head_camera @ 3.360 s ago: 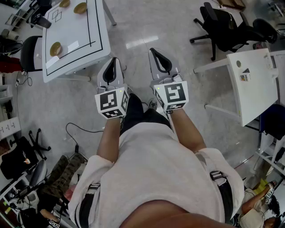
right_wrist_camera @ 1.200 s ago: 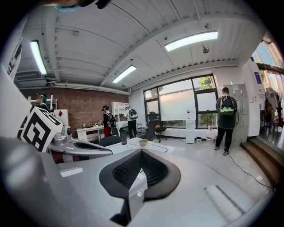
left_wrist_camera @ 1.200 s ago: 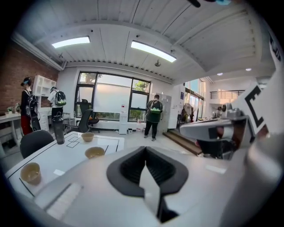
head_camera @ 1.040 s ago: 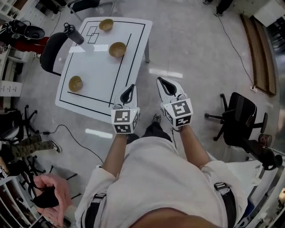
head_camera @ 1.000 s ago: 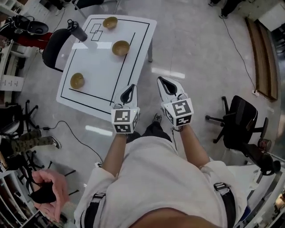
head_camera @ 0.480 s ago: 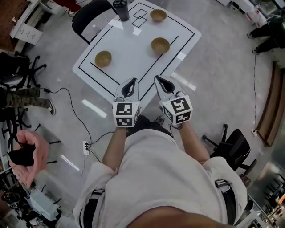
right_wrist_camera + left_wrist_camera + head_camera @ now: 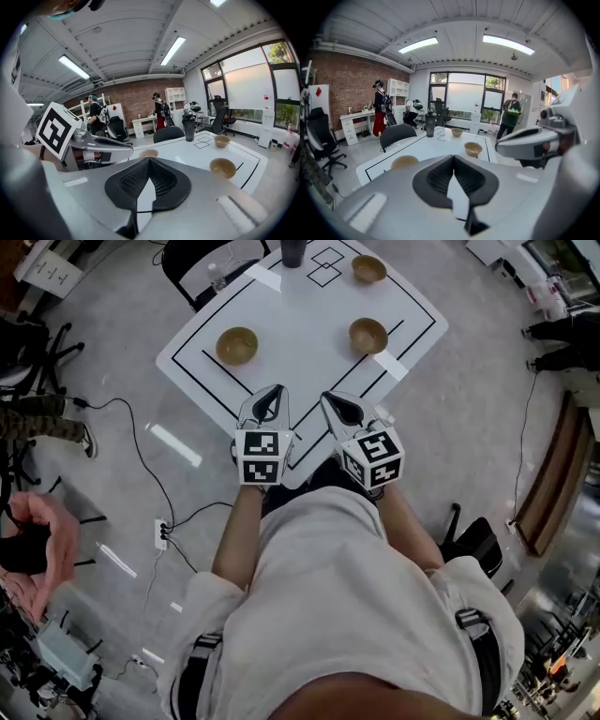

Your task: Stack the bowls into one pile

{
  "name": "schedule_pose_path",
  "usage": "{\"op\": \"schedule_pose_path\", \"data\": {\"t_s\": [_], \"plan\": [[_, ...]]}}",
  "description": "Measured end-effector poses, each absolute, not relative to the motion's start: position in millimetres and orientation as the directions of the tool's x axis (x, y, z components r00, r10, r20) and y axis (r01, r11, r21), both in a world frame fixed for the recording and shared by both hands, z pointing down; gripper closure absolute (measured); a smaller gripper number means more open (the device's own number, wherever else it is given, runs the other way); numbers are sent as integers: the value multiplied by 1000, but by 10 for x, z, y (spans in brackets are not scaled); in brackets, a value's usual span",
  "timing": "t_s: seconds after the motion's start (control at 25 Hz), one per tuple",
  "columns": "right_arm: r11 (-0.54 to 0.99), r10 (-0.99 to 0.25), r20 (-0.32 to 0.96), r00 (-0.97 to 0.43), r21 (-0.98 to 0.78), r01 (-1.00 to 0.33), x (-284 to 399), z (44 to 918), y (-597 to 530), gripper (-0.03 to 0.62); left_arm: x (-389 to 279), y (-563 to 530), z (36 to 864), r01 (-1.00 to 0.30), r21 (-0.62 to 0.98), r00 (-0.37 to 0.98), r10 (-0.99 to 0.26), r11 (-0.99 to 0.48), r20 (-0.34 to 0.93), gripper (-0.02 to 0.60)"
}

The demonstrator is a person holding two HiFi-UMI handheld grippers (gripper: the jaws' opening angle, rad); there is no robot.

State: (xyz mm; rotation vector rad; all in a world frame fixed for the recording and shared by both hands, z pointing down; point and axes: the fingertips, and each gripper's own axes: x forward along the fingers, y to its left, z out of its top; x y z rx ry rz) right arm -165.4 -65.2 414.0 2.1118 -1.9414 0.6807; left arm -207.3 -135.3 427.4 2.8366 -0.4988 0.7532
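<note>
Head camera: high over person (image 7: 328, 606), looking steeply down. White square table with black border lines (image 7: 300, 324) at top of frame, grey floor (image 7: 450, 427) round it.

Left gripper (image 7: 274, 392) camera: low, close behind own jaws, facing across tabletop toward tall windows (image 7: 468, 96).

Right gripper (image 7: 330, 399) camera: same height, just beside, angled toward red brick wall (image 7: 136, 101).

All three share table, three tan round bowls (image 7: 236, 345), dark tall bottle (image 7: 292, 251) at far edge. Each gripper view catches other gripper at its side.
</note>
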Motion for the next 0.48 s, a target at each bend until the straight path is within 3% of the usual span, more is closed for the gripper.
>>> {"op": "schedule_pose_path", "data": {"t_s": [0.2, 0.48], "plan": [[-24, -865, 497, -65, -170, -985, -1690, 4383, -938, 594, -2143, -1640, 4559, -413, 59, 780, -319, -909, 539, 578], [300, -775, 526, -349, -179, -937, -1702, 4741, -1312, 594, -2168, -2098, 4993, -596, -66, 632, -519, -800, 575, 578]]}}
